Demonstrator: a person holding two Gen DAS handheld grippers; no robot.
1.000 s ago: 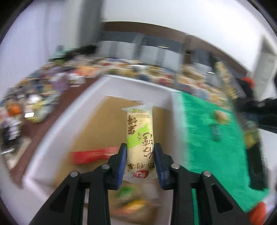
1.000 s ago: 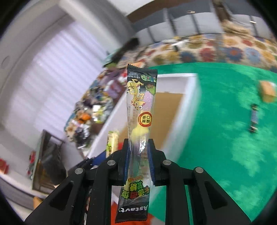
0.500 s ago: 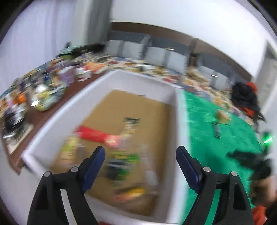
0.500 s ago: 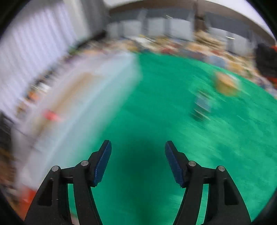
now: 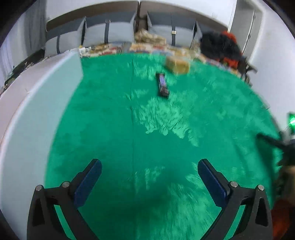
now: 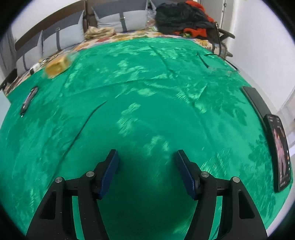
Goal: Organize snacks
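Observation:
My left gripper [image 5: 149,164] is open and empty above the green blanket [image 5: 143,129]. A dark snack bar [image 5: 161,86] and a yellow-brown snack pack [image 5: 177,64] lie far ahead of it. The white box [image 5: 27,114] stands at the left; its inside is hidden. My right gripper [image 6: 146,153] is open and empty over the green blanket [image 6: 147,101]. The yellow-brown pack [image 6: 57,66] and the dark bar [image 6: 28,99] lie at its far left.
A phone [image 6: 281,151] and a dark flat item [image 6: 256,101] lie at the blanket's right edge. A black and red bag [image 6: 184,16] and grey cushions [image 5: 108,33] sit at the back. The other hand's gripper [image 5: 276,144] shows at the right.
Both grippers let go of their snack packets, opened, and swung right, away from the white box to over the green blanket.

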